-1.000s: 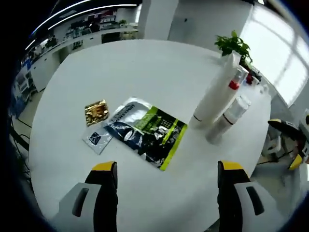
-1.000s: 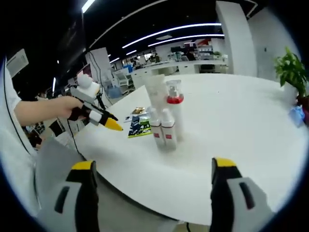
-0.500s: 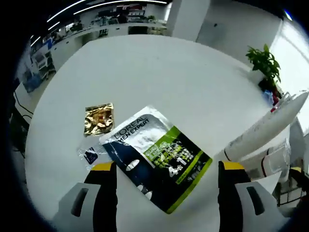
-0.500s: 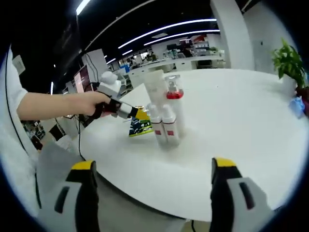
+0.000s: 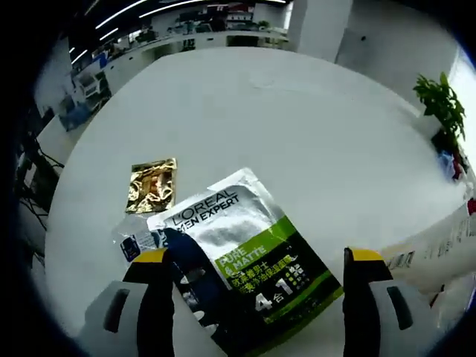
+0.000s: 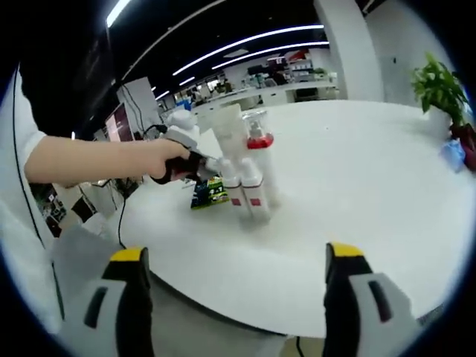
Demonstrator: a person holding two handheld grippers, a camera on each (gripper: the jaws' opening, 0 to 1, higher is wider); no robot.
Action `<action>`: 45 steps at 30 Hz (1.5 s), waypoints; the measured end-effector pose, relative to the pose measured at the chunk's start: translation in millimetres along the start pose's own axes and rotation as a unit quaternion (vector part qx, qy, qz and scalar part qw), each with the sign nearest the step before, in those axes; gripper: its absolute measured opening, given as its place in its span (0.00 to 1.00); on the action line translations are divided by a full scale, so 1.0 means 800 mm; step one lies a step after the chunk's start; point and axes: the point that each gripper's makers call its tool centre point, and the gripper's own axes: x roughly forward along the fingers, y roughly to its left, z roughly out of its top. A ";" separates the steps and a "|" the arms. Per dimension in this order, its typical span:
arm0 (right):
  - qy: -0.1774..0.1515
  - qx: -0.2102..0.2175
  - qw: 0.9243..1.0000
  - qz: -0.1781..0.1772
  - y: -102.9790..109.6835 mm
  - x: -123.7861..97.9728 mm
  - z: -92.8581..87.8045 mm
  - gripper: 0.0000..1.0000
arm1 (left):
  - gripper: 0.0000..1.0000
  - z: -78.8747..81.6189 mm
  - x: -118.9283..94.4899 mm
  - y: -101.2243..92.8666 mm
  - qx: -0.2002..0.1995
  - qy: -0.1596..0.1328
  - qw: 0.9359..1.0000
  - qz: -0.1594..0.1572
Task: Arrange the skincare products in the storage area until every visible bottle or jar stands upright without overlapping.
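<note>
The left gripper view looks steeply down, close over the green sachet on the tabletop. The right gripper view faces the same tabletop level, from its edge, with that sachet left of centre.

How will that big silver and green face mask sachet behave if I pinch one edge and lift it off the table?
The sachet looks thin and lies flat on the table, so it will probably droop from the pinched edge. Its foil face shines, so the jaws may slip. It overlaps a small clear packet, which might drag along.
</note>
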 end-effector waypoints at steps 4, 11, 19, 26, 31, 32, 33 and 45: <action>0.003 0.001 1.000 -0.001 0.000 0.001 -0.002 0.99 | 0.92 0.000 0.003 0.002 0.005 -0.002 1.000 0.016; 0.002 0.006 1.000 -0.001 -0.002 0.000 -0.003 0.98 | 0.92 -0.007 0.000 0.001 0.049 -0.005 0.998 0.028; 0.001 0.005 1.000 -0.001 -0.001 0.001 -0.003 0.98 | 0.94 -0.008 -0.003 0.001 0.086 -0.013 0.996 -0.002; 0.002 0.004 1.000 0.000 0.000 0.001 -0.003 0.98 | 0.91 -0.012 -0.010 0.008 0.142 -0.008 0.989 -0.035; 0.002 0.004 1.000 -0.001 -0.001 0.001 -0.003 0.98 | 0.90 -0.016 -0.020 0.027 0.120 -0.004 0.992 -0.021; 0.002 0.004 1.000 -0.001 -0.001 0.001 -0.003 0.98 | 0.90 -0.022 -0.019 0.028 0.110 0.006 0.994 -0.019; 0.002 0.004 1.000 -0.001 -0.001 0.002 -0.003 0.98 | 0.91 -0.024 -0.019 0.028 0.106 0.009 0.994 -0.020; 0.005 0.002 1.000 0.000 0.001 0.001 -0.004 0.97 | 0.97 -0.028 -0.014 0.023 0.079 0.024 0.997 0.002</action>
